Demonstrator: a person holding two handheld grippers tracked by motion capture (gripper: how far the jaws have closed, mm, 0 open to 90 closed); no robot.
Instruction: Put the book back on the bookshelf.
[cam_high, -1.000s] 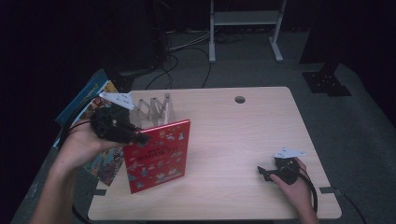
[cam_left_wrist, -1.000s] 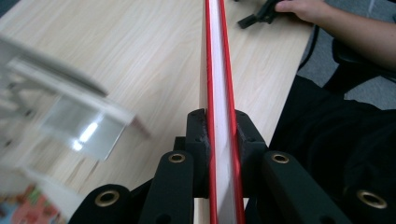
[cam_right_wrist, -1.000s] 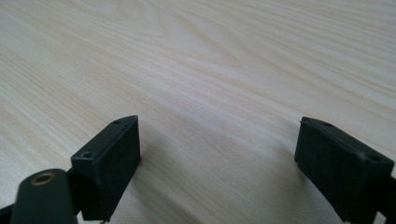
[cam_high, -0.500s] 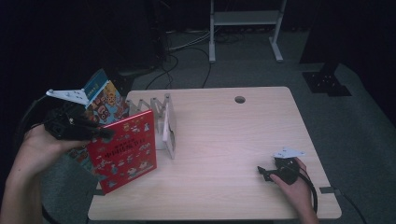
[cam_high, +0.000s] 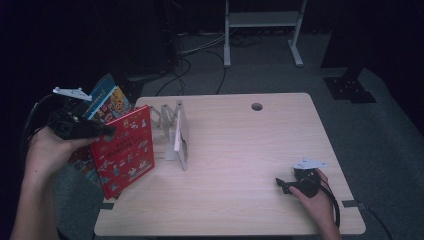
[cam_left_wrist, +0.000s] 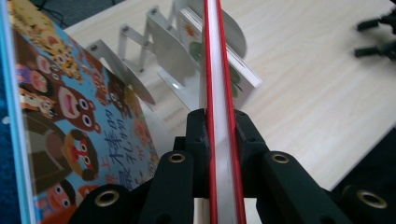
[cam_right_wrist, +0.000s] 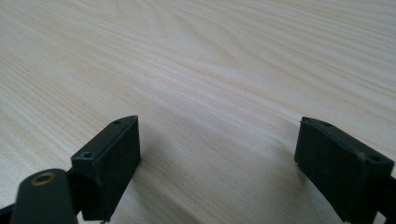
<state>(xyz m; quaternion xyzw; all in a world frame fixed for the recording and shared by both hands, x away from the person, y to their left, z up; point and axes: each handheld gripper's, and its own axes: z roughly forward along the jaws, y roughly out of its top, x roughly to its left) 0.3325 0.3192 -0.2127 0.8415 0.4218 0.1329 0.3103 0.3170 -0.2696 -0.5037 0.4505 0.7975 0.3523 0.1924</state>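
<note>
My left gripper (cam_high: 102, 131) is shut on the top edge of a red picture book (cam_high: 125, 150), which hangs tilted over the table's left edge. In the left gripper view the book's red-and-white spine edge (cam_left_wrist: 219, 93) runs straight up between the closed jaws (cam_left_wrist: 219, 128). A silver folding book rack (cam_high: 172, 127) stands just right of the book, with a thin white book (cam_high: 177, 135) in it. My right gripper (cam_high: 281, 184) rests low at the table's front right, jaws open over bare wood (cam_right_wrist: 219, 140).
More picture books (cam_high: 107, 97) stand behind and left of the red one; a bear-covered one (cam_left_wrist: 70, 121) is close on the left. The wooden table (cam_high: 250, 150) has a cable hole (cam_high: 257, 106). A metal stand's legs (cam_high: 260, 35) rise beyond the table.
My left gripper has carried the red book leftward, from over the table beside the rack to the table's left edge. The right gripper has stayed put.
</note>
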